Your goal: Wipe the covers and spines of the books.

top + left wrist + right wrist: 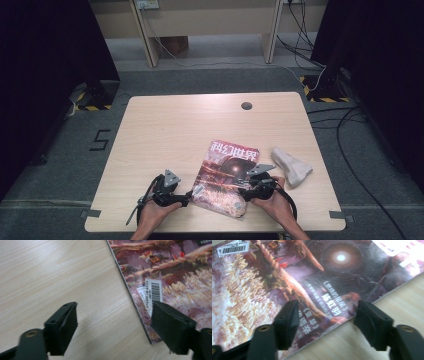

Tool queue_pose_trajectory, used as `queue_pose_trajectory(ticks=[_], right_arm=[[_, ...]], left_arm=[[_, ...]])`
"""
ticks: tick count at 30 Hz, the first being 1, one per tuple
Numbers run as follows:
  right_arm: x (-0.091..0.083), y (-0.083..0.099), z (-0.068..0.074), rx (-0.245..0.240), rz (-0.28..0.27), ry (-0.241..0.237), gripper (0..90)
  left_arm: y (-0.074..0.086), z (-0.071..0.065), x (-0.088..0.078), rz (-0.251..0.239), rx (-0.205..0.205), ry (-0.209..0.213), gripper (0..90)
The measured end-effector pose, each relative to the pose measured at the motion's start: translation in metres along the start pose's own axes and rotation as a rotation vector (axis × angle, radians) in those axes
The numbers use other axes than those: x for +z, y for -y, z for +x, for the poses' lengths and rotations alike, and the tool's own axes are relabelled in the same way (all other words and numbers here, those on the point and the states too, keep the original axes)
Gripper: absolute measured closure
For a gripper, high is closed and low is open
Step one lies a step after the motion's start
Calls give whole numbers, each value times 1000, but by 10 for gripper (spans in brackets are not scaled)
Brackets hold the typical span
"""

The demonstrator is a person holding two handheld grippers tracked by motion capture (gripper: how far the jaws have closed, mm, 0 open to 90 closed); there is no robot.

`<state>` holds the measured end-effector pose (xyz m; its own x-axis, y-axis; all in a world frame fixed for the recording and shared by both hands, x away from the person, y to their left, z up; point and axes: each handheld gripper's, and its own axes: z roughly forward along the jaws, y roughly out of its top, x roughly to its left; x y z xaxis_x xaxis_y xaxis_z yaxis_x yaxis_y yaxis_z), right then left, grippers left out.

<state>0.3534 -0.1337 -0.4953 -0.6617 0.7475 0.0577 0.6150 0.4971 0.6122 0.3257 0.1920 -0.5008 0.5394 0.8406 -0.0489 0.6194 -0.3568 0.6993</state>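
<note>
Lying flat near the front of the table [165, 120], the magazine [227, 175] sits between both hands. Left gripper [189, 196] has jaws apart, nothing in them, w/ the magazine's left edge just by one jaw. Right gripper [245, 189] is apart too, over its right edge, not pinching. Risk: jaws could slide on the thin cover & push it off the front. A white cloth [291, 166] sits close on the right; lots of room behind.
</note>
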Motion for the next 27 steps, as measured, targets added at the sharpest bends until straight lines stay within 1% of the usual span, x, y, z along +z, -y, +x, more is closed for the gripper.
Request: queue_pose_trajectory(ticks=[1,3,4,7,8,11,13,14,15,16,19,20,21,22,23,25,27], right_arm=[[-1,0,-3,-2,-6,-1,408],[-1,-2,-11,4,-15,20,406],[-1,-4,-17,8,-34,26,410],[0,-12,-30,20,-50,56,406],[0,-15,-35,23,-63,59,406],[3,-26,-46,29,-80,78,399],[8,-34,-53,33,-88,78,397],[10,-37,-54,33,-89,78,397],[14,-42,-56,24,-85,82,396],[16,-45,-57,25,-84,84,394],[25,-56,-62,20,-82,85,389],[28,-60,-64,17,-80,85,389],[32,-63,-66,15,-82,86,390],[36,-66,-68,10,-84,92,390],[41,-70,-70,4,-77,95,389],[48,-75,-72,12,-74,93,387],[54,-78,-74,8,-63,83,383]], left_arm=[[2,0,-1,-3,-10,13,201],[6,-4,-2,2,-19,40,198],[7,-6,-2,3,-21,45,198],[10,-17,-3,8,-4,65,198],[11,-21,-4,5,2,74,198],[15,-34,-6,9,20,108,199],[18,-40,-6,11,25,128,202],[19,-44,-7,11,22,142,205],[19,-45,-7,11,20,148,208],[20,-47,-7,9,17,156,212],[20,-50,-8,9,21,146,202],[21,-50,-9,5,8,147,207],[21,-51,-12,-6,-8,157,212],[23,-55,-15,-14,-5,183,235],[24,-58,-17,-17,2,189,238],[26,-63,-20,-17,14,205,236],[26,-64,-17,-8,16,205,230]])
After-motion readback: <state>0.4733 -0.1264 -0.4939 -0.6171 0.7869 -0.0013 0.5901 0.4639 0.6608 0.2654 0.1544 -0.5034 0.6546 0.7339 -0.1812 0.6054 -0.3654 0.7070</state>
